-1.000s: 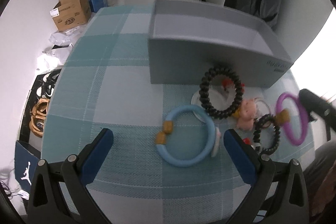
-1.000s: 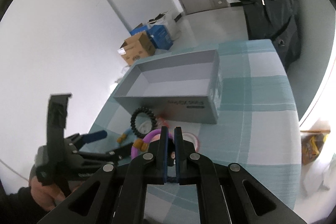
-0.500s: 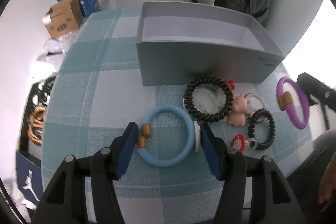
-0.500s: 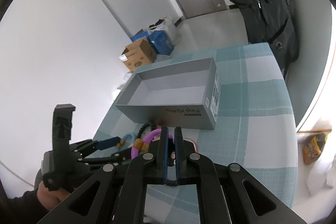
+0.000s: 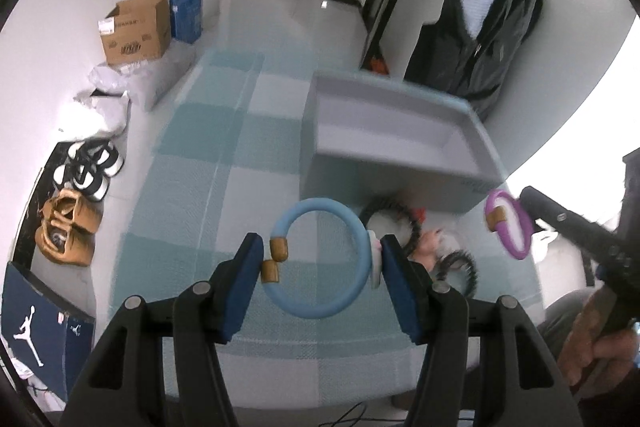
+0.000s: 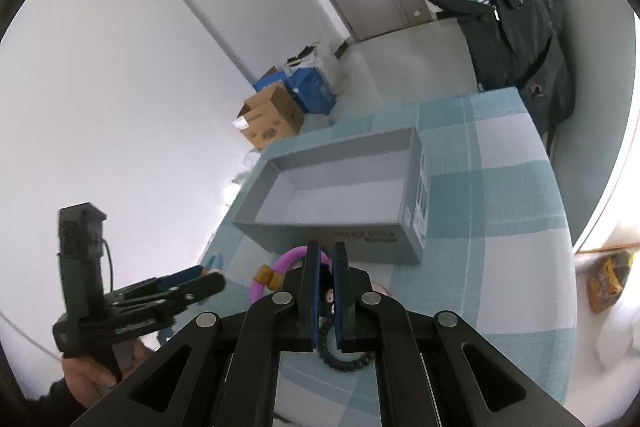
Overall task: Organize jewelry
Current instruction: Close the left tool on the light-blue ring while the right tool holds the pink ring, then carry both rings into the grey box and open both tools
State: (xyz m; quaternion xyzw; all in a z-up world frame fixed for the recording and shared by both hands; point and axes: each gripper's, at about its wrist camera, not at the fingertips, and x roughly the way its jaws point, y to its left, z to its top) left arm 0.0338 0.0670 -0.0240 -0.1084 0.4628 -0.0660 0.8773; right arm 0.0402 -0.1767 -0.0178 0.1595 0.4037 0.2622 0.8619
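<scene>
Showing the left gripper (image 5: pixel 318 261) half closed on the blue ring (image 5: pixel 320 263), which is held above the checked counter (image 5: pixel 188 195) before the grey box (image 5: pixel 400 147). The right gripper (image 6: pixel 327 283) is seen pressed shut; a purple ring (image 5: pixel 509 223) appears at its tip, though the grip itself is hidden.

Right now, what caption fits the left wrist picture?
Left claw grips a blue ring before the grey box.

Woven checked cloth (image 5: pixel 192 195) covers the tabletop, slightly rough. The grey box (image 5: pixel 396 131) looks like matt card. The blue ring (image 5: pixel 320 309) is smooth, dull rubber or plastic.
</scene>
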